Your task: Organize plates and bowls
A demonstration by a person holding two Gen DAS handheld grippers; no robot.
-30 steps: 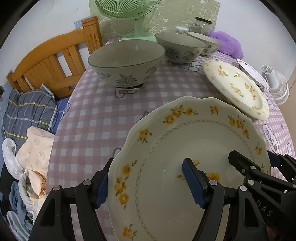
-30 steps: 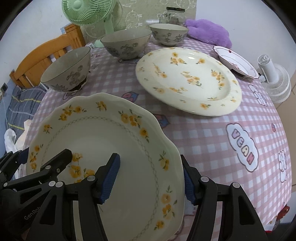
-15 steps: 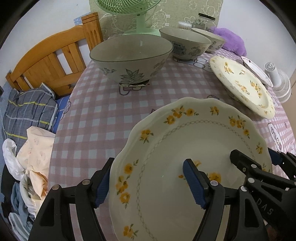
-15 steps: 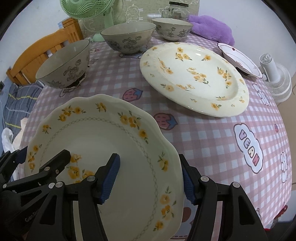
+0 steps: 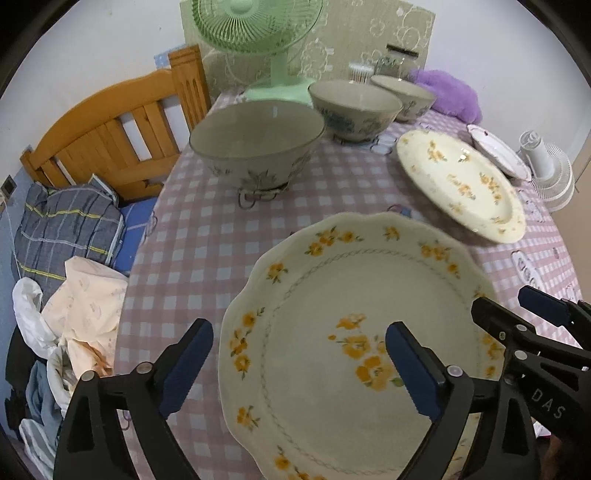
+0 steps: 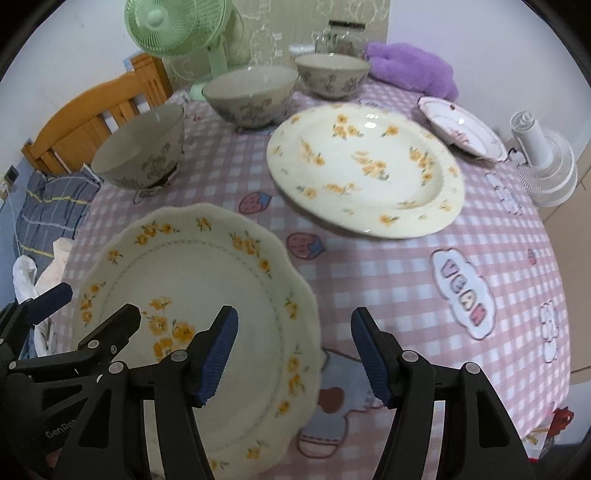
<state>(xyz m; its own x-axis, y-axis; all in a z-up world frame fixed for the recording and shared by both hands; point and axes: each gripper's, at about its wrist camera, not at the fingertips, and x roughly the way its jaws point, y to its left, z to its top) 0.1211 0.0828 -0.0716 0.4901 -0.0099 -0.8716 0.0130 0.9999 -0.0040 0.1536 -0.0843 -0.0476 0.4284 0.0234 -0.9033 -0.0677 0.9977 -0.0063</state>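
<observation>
Both grippers' jaws have just spread off the scalloped plate (image 5: 351, 332), left gripper (image 5: 299, 369) and right gripper (image 6: 295, 354) open; it sits near the table edge. Next, probably regrip and stack.

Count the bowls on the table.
3: nearest bowl at the left edge by the wooden chair, middle bowl before the green fan, far bowl beside the purple cloth.

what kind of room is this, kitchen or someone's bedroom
Probably a bedroom or small lived-in room at home, not a kitchen: a wooden bed frame with folded bedding stands right beside the table, which wears a pink checked cloth, and a green desk fan sits on it.
</observation>
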